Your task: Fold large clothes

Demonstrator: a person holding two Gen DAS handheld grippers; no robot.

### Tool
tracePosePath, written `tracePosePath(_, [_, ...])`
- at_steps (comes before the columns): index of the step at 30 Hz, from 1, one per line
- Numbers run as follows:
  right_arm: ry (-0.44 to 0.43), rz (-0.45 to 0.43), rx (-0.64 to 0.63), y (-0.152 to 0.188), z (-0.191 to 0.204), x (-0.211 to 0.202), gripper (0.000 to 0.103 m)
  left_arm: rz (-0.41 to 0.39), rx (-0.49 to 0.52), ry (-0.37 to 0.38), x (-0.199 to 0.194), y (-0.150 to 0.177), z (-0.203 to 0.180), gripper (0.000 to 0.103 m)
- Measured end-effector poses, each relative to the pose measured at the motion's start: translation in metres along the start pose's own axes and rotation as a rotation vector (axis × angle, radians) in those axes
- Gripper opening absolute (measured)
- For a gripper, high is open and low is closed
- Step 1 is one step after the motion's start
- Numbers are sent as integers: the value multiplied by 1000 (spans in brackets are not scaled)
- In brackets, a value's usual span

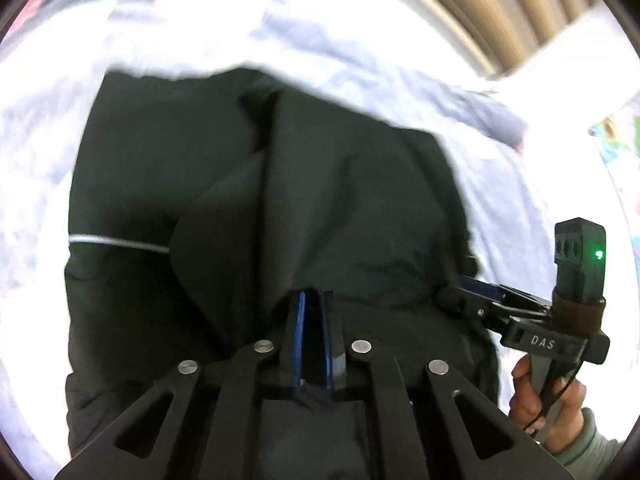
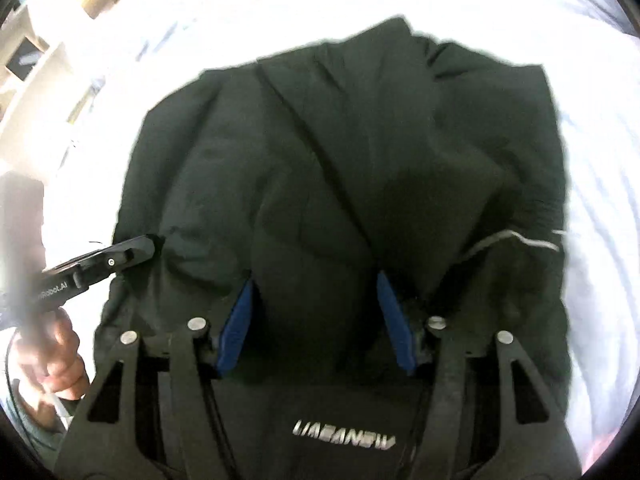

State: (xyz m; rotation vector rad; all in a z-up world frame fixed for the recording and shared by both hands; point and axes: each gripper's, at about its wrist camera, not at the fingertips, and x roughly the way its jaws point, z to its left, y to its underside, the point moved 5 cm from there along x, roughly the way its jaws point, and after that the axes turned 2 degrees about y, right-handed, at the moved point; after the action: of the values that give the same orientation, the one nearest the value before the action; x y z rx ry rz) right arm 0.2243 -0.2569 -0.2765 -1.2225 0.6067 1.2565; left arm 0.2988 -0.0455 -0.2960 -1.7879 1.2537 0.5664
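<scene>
A large black garment (image 1: 304, 184) lies partly folded on a white bed sheet (image 1: 192, 28). It also fills the right wrist view (image 2: 340, 152), with a silver brand logo (image 2: 344, 438) near its lower edge. My left gripper (image 1: 312, 300) is shut on a fold of the black garment, its blue pads pinching the cloth. My right gripper (image 2: 316, 280) is open, its blue pads spread on either side of a bulge of the garment. The right gripper also shows in the left wrist view (image 1: 460, 294), at the garment's right edge. The left gripper shows in the right wrist view (image 2: 154, 242), at the garment's left edge.
The white sheet (image 2: 600, 160) surrounds the garment on all sides. Wooden slats (image 1: 520, 4) stand beyond the bed at the upper right. A colourful printed item (image 1: 612, 140) lies at the right edge. Shelving (image 2: 28, 60) shows at the upper left of the right wrist view.
</scene>
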Motion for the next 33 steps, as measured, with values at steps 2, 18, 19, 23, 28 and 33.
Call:
tracePosePath(2, [-14,-20,3,6,2,-16,60,9,35,16,-8,4,-14,16])
tracePosePath(18, [9,77,54,46,0,5,60,82,47,-116,-8,45,-11,32])
tracePosePath(19, [9,64,59,52,-1,-7,60,81,48,-123,-19,53,-10,32])
tracePosePath(23, [12,43,102,90,-6,-47,60,67,9,-162,-71,105,-1,32])
tracePosePath(28, [41,37,166,153,-17,-94,61,24,-71,-181,-136,163,23,32])
tracePosePath(33, [41,19,280,203,-35,-125,61,-12,-164,-175,-173,202,44,32])
